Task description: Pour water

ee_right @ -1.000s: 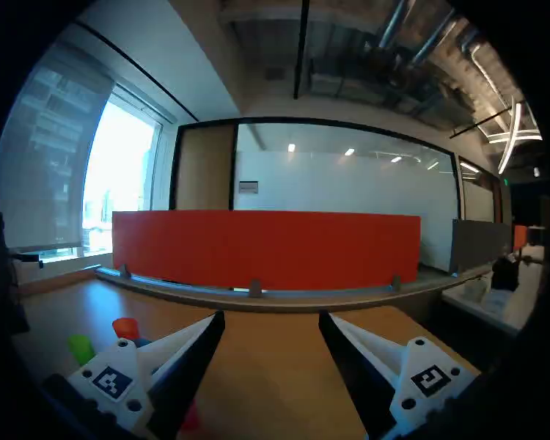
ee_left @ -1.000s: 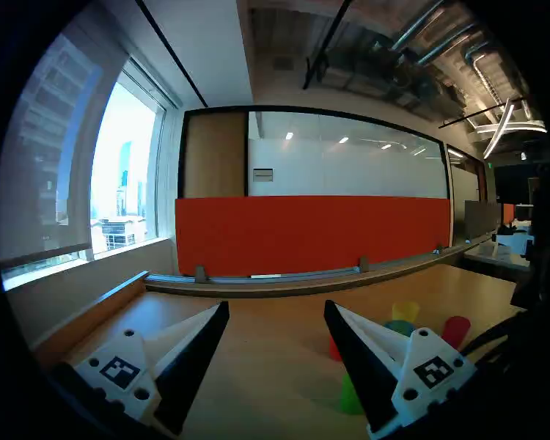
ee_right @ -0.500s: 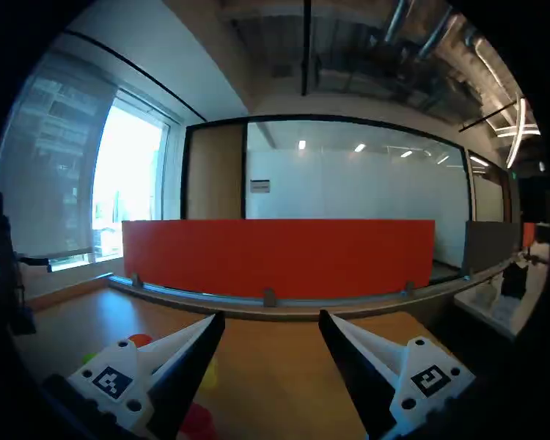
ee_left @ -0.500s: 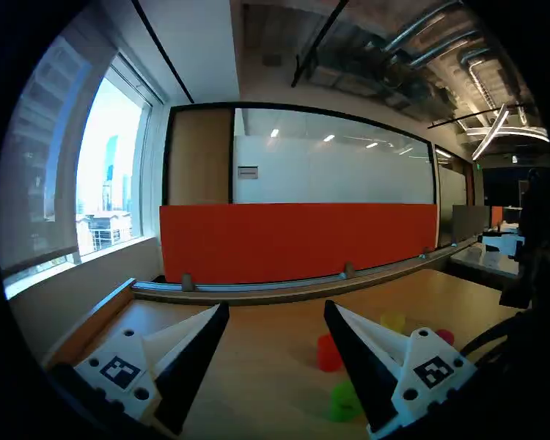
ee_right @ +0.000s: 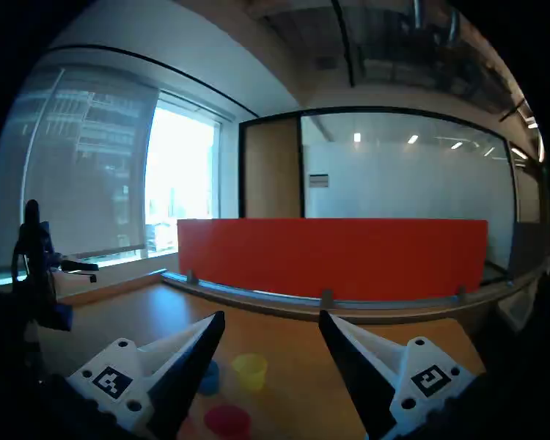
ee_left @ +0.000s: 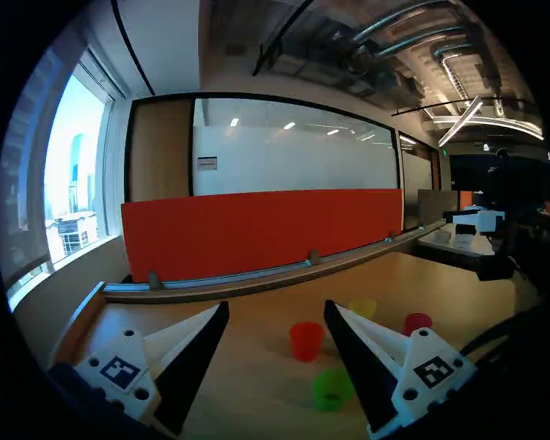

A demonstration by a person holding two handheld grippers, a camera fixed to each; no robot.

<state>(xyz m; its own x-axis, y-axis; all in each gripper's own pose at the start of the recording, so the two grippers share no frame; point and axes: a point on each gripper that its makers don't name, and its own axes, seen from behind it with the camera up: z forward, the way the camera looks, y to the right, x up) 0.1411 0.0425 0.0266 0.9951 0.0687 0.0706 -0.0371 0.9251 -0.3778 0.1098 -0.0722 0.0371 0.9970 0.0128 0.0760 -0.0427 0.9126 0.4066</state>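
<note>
Several small plastic cups stand on a wooden desk (ee_left: 422, 279). In the left gripper view I see an orange-red cup (ee_left: 306, 340), a green cup (ee_left: 329, 389), a yellow cup (ee_left: 363, 307) and a pink cup (ee_left: 417, 322). My left gripper (ee_left: 275, 359) is open above the desk, its fingers either side of the orange-red cup and nearer than it. In the right gripper view a yellow cup (ee_right: 249, 370), a pink cup (ee_right: 228, 420) and a blue cup (ee_right: 209, 376) sit low between the open fingers of my right gripper (ee_right: 271, 363). Neither gripper holds anything.
An orange divider panel (ee_left: 260, 227) runs along the desk's far edge, glass walls behind it. A bright window (ee_right: 176, 205) is at the left. The other gripper's dark body (ee_right: 37, 279) stands at the far left of the right gripper view. Another desk (ee_left: 473, 227) lies to the right.
Both cameras have swung so the cups slide toward the centre: in the left gripper view they moved left between the fingers, in the right gripper view they came out from behind the left finger.
</note>
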